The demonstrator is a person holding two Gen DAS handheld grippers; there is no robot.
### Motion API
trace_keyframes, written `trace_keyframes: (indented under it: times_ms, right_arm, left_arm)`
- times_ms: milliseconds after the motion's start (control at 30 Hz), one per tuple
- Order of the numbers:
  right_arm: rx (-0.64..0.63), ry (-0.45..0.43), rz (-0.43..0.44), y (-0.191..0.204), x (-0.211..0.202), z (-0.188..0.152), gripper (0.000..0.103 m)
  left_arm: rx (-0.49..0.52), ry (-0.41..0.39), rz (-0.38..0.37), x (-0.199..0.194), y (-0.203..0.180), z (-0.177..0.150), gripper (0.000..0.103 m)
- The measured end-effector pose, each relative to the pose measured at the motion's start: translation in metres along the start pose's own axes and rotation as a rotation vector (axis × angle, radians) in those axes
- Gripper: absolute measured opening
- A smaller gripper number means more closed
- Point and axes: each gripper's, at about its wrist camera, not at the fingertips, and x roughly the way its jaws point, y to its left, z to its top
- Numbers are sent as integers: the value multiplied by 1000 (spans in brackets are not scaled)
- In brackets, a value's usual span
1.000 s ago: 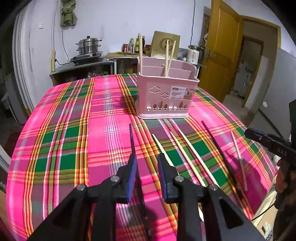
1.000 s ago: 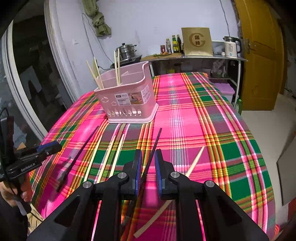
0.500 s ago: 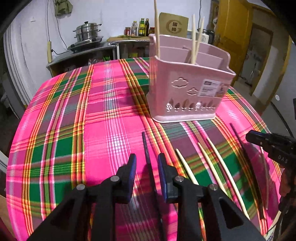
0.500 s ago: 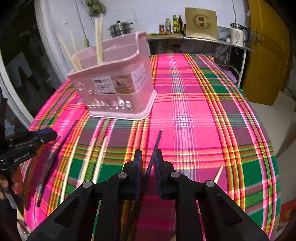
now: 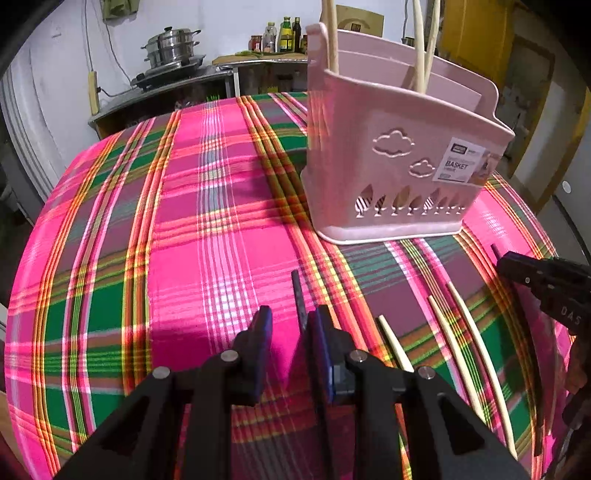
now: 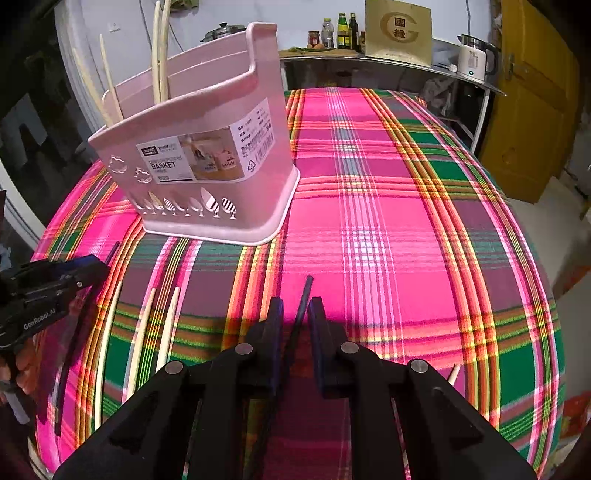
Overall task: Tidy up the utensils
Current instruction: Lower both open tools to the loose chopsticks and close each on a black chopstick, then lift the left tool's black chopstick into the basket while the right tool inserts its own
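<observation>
A pink utensil basket point(image 5: 399, 173) point(image 6: 207, 155) stands on the plaid tablecloth point(image 5: 184, 221) with cream chopsticks point(image 5: 421, 48) upright inside. One black chopstick point(image 5: 298, 295) lies on the cloth, and my left gripper point(image 5: 291, 321) is low over it, open, with the stick close to its right finger. A second black chopstick point(image 6: 306, 291) lies between the jaws of my right gripper point(image 6: 295, 306), which is also open with a visible gap. Three cream chopsticks point(image 5: 458, 350) point(image 6: 142, 332) lie on the cloth between the two grippers.
Another cream chopstick point(image 6: 452, 371) lies to the right of my right gripper. Beyond the table a counter holds a steel pot point(image 5: 171, 44), bottles point(image 6: 341, 26) and a white kettle point(image 6: 474, 55). A yellow door point(image 6: 535, 92) is at the far right.
Both grippers have moved forward and down toward the cloth, so the basket looms larger. Each black chopstick now reaches less far beyond the fingertips. The jaws have kept their width.
</observation>
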Motion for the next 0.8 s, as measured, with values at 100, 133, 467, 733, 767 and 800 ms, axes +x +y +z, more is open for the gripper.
trace_keyframes:
  times_ms: [100,133,467,733,767,800]
  right_arm:
    - [-8,8,-18,3,2,3,14]
    - [-14,10,-26,4,2,3,14]
    - [-20,19,-28,8,4,4,7]
    - [2,17,26,4,0,5,6]
    - [1,9,30,5,-3,6,6]
    - [3,4,37,5,-4,6,6]
  left_arm:
    - [8,7,9,3,-2,4,25]
    - [12,8,14,4,-4,5,25]
    - [24,2,32,3,-13,3,15]
    - [18,16,1,0,-17,7,6]
    - [16,10,2,-3,-16,7,6]
    - [13,4,-1,-6,-16,8,6]
